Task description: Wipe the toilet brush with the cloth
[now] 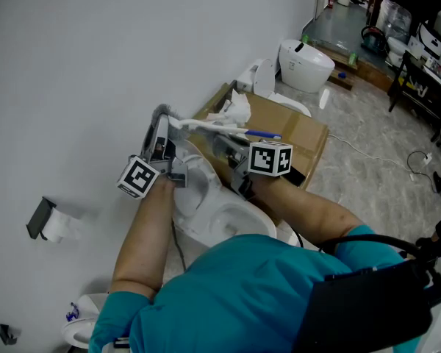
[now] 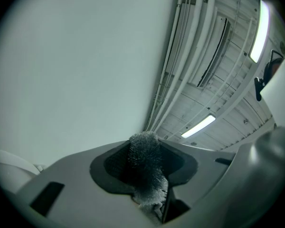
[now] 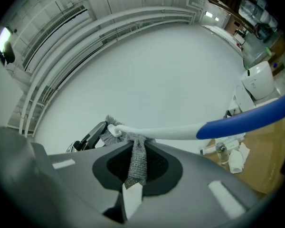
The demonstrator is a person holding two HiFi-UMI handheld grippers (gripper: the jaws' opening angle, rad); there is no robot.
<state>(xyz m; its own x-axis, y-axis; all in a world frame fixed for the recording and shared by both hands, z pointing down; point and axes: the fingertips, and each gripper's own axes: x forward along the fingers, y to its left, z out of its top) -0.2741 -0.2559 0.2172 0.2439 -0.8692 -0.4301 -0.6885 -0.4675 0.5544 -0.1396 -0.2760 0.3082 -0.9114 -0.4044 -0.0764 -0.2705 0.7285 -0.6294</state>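
Note:
The toilet brush (image 1: 220, 129) has a white handle and a blue grip, and it lies level above the toilet. My left gripper (image 1: 160, 118) is shut on the brush's fuzzy grey bristle head (image 2: 145, 158), which fills the gap between its jaws (image 2: 147, 184). My right gripper (image 1: 222, 144) is shut on a strip of grey knitted cloth (image 3: 137, 158) with a white tag. From these jaws (image 3: 137, 177) the cloth runs up and drapes over the white handle (image 3: 166, 132) beside the bristles. The blue grip (image 3: 247, 120) sticks out free to the right.
A white toilet bowl (image 1: 220, 223) sits below both grippers, against the wall. Behind it is a cardboard box (image 1: 305, 134) with crumpled white paper (image 1: 237, 109) on it. A second toilet (image 1: 305, 65) stands further back. A paper roll (image 1: 55, 226) hangs on the wall at left.

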